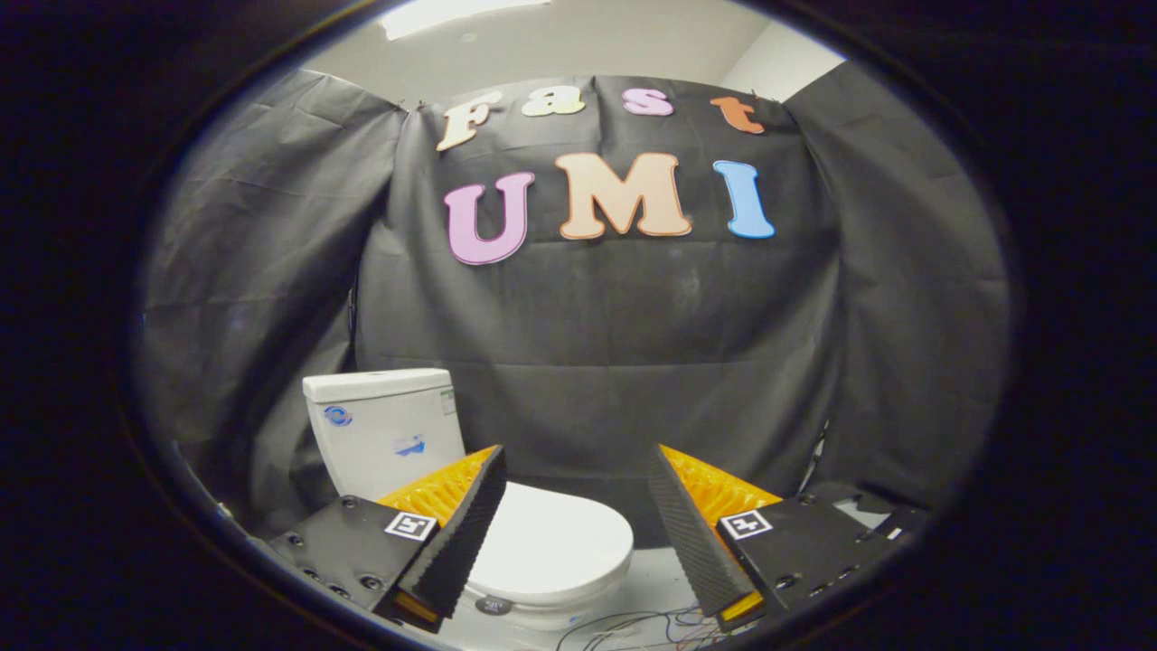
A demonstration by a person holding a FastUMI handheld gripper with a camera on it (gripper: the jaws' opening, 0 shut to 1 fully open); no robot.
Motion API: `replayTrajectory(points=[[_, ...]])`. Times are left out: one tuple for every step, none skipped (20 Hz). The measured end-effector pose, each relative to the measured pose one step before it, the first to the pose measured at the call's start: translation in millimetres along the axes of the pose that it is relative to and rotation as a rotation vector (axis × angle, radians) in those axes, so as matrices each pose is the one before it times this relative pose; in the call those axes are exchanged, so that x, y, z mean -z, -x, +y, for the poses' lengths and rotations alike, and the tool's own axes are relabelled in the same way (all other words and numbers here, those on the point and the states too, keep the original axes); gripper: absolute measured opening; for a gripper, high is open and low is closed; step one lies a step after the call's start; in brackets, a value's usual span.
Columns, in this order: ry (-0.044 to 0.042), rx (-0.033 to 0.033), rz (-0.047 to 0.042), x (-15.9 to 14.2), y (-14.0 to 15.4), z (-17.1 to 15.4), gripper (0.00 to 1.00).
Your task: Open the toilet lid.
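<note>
Gripper view: the gripper (576, 466) has its fingers spread wide, nothing between them. The toilet lid (551, 533) lies flat, closed on the bowl, beyond the fingers and low, partly hidden behind the left finger (461, 533); its rounded front reaches into the gap between the fingers. No contact with either finger. The tank (384, 429) stands upright behind the lid, beyond the left finger. Loose wires (633, 628) lie on the floor near the right finger.
</note>
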State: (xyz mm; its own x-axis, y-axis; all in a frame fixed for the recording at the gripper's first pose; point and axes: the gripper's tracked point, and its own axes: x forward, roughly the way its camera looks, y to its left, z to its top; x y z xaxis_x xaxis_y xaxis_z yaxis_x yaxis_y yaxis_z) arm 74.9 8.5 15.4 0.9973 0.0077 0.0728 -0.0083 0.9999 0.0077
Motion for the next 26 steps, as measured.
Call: replayTrajectory(points=[[-0.00283,0.01321,-0.0267,-4.69,-9.18,1.57,0.98],[-0.00128,0.01181,-0.0227,-5.09,-8.27,4.61,0.98],[-0.00139,0.01355,-0.01918,-4.3,-8.06,6.01,0.97],[-0.00118,0.01513,-0.01502,-4.8,-6.37,6.61,0.96],[0.00023,0.0074,-0.01447,-4.02,-5.63,8.68,0.94],[-0.00303,0.0057,-0.01751,-3.97,-4.48,7.68,0.93],[-0.0094,0.01128,-0.02303,-5.69,-3.69,8.21,0.94],[-0.01764,0.02038,-0.02251,-5.77,-3.25,6.63,0.93],[-0.02123,0.02792,-0.02151,-3.14,-1.82,4.72,0.93],[-0.02611,0.03646,-0.02242,-2.17,0.27,1.57,0.92],[-0.03259,0.0543,-0.02392,-1.87,1.0,0.6,0.91],[-0.03316,0.05341,-0.01576,-0.04,-0.23,-0.73,0.91],[-0.02529,0.06222,-0.00131,6.83,1.84,-2.31,0.88],[-0.02741,0.04718,0.00428,7.01,3.48,-0.67,0.85],[-0.03525,0.03962,-0.00014,5.42,6.25,1.54,0.82],[-0.04255,0.04034,-0.00373,4.7,4.26,-0.21,0.8],[-0.0408,0.06606,-0.0033,6.84,3.84,-5.34,0.77],[-0.0235,0.07554,-0.00536,8.43,3.52,-12.47,0.74],[-0.01354,0.069,0.01266,14.79,7.6,-13.81,0.71],[-0.02489,0.04364,0.01625,15.0,7.16,-8.25,0.69],[-0.03366,0.02599,0.02306,12.35,9.25,-4.78,0.66],[-0.03516,0.02655,0.02134,14.65,7.04,-5.27,0.63],[-0.03257,0.02767,0.01892,14.83,6.86,-9.43,0.6],[-0.03031,0.03181,0.02491,15.27,4.7,-13.54,0.6],[-0.02474,0.03221,0.03287,17.66,5.01,-13.05,0.6],[-0.02252,0.03084,0.02981,15.85,4.32,-14.18,0.61]])
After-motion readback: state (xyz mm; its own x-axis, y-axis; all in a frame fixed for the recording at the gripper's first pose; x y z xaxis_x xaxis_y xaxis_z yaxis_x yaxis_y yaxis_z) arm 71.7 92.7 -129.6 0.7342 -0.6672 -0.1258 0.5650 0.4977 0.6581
